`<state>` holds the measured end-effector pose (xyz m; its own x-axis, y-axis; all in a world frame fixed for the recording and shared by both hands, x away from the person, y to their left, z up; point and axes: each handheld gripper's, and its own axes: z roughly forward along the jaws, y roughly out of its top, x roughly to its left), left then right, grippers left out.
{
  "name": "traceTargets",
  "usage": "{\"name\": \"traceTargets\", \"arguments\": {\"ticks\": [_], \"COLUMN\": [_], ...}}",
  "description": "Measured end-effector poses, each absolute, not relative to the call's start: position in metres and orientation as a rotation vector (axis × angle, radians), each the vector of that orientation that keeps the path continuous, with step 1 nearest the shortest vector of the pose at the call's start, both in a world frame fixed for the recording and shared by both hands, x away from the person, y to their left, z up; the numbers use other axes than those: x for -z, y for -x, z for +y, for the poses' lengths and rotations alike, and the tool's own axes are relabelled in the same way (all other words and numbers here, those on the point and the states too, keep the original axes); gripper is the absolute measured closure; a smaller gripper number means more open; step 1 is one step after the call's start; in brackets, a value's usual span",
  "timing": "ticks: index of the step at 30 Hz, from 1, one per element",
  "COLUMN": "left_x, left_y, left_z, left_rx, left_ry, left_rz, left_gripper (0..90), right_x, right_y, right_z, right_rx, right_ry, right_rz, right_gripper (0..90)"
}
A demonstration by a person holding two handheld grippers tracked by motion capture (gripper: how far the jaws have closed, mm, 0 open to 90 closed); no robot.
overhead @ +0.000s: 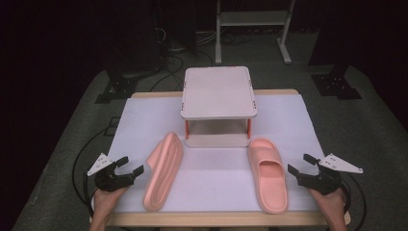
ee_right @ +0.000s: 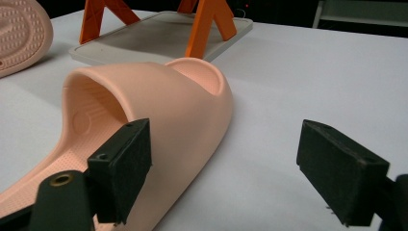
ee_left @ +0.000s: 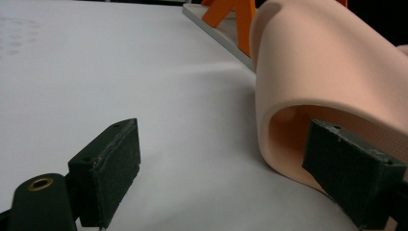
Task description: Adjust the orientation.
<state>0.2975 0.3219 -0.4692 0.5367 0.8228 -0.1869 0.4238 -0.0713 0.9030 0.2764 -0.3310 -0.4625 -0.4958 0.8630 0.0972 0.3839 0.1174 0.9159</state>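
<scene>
On the white mat (overhead: 288,115), two pink slippers lie in front of the small rack (overhead: 219,107): the left slipper (overhead: 163,171) tipped on its edge, the right slipper (overhead: 267,173) flat and sole down. The left gripper (overhead: 129,167) stands released just beside the left slipper, one jaw near its strap. The right gripper (overhead: 303,163) is also released and empty, just right of the right slipper.

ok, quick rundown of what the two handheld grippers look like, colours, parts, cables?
Both match: the left gripper and right gripper have black bodies and two blocky black jaws faced with dark pads, each topped by a grey three-cornered plate. A brass-ringed hole sits by one jaw. Black cables trail off. Forearms are unsleeved.
</scene>
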Motion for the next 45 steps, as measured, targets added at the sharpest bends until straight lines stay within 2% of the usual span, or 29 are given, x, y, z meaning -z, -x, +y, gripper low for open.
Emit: {"name": "traceTargets", "arguments": {"ticks": [8, 10, 26, 45], "left_x": [0.471, 0.472, 0.469, 0.457], "left_y": [-0.303, -0.307, -0.317, -0.312], "left_z": [0.304, 0.298, 0.276, 0.257], "left_rx": [-0.417, -0.403, -0.340, -0.357], "left_ry": [-1.774, -1.797, -1.813, -1.793], "left_rz": [1.045, 1.052, 1.045, 0.993], "left_gripper": [22.0, 27.6, 50.4, 50.4], "right_x": [0.462, 0.462, 0.462, 0.463], "right_y": [-0.276, -0.276, -0.276, -0.277], "right_z": [-0.329, -0.329, -0.325, -0.324], "right_rx": [-1.363, -1.363, -1.352, -1.342], "right_ry": [-1.192, -1.193, -1.182, -1.171], "right_rz": [1.935, 1.935, 1.956, 1.975], "right_gripper": [19.3, 19.3, 19.3, 19.3]}}
